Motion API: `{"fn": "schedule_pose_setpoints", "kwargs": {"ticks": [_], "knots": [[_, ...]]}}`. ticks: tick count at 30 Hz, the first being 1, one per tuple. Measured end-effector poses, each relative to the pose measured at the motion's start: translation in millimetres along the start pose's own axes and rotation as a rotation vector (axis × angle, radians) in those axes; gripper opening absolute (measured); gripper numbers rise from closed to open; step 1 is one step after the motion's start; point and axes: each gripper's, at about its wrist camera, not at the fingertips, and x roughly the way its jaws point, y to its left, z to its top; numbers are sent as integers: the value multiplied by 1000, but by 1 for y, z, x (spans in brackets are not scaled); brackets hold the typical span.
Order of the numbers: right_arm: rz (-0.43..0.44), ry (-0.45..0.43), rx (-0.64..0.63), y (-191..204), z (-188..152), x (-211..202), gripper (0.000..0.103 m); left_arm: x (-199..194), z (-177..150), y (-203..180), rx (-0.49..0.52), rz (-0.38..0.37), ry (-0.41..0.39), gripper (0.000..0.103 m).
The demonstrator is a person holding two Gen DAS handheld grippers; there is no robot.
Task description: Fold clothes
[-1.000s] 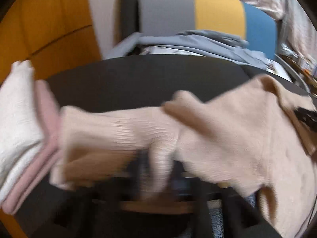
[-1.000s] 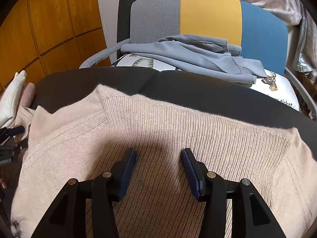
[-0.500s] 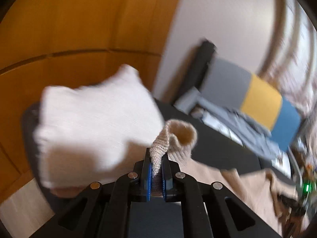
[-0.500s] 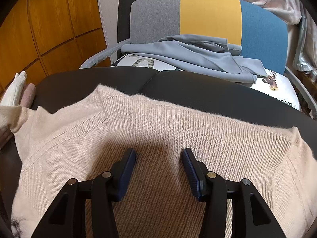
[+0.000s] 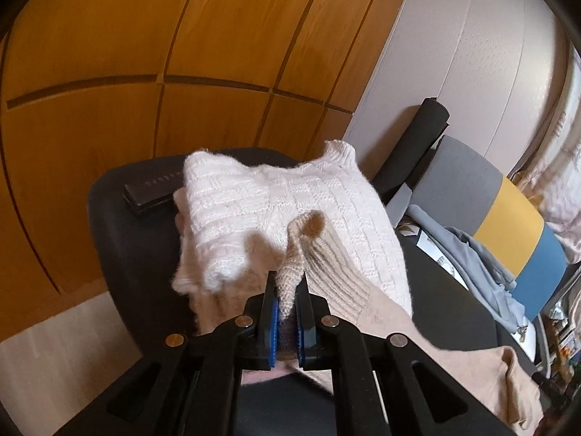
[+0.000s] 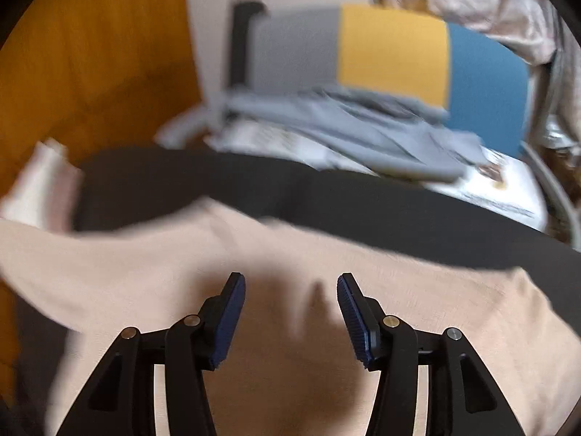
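Two grippers work a beige sweater [image 6: 290,327] spread across a dark round table [image 6: 326,200]. The left gripper [image 5: 285,312] is clenched on the ribbed cuff of the sweater's sleeve [image 5: 326,265], the knit pinched between its blue pads [image 5: 273,327] and rising in a fold above them; the rest of the sleeve trails away to that gripper's right and down toward the garment's body. Just ahead of the left gripper lies a white knitted sweater [image 5: 283,210], folded, resting on a pale pink folded piece whose edge shows beneath it. Beyond that stack, to the front left, a dark flat box [image 5: 152,192] sits near the table's far edge, with wood-panelled wall [image 5: 145,54] behind. The right gripper [image 6: 290,312] is released, its blue-padded fingers [image 6: 228,319] spread wide with nothing between them, above the sweater's body; whether they touch the cloth cannot be told, as that view is blurred. Ahead of the right gripper, past the table's rim, stands a chair [image 6: 392,51] with a grey, yellow and blue back, heaped with grey clothing [image 6: 345,120].
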Motion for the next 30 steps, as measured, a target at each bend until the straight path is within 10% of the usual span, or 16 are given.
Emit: {"fn": "schedule_pose_setpoints", "kwargs": {"ticks": [6,14,18,25,30], "knots": [[156,95,-194,100,-13,21,34,3,6,5,-34,-27,10,6],[140,164,-243,163,-35,67,43,-23,30,5,-103,-94,-58,6],[235,118,-130,142,-33,33,46,-39,39,-20,-75,-164,-100,6],[7,54,59,34,-41,-9,47,-65,53,-89,-40,-333,-150,6],[41,125,111,-6,-52,3,49,-93,62,-136,11,-440,-186,7]]}}
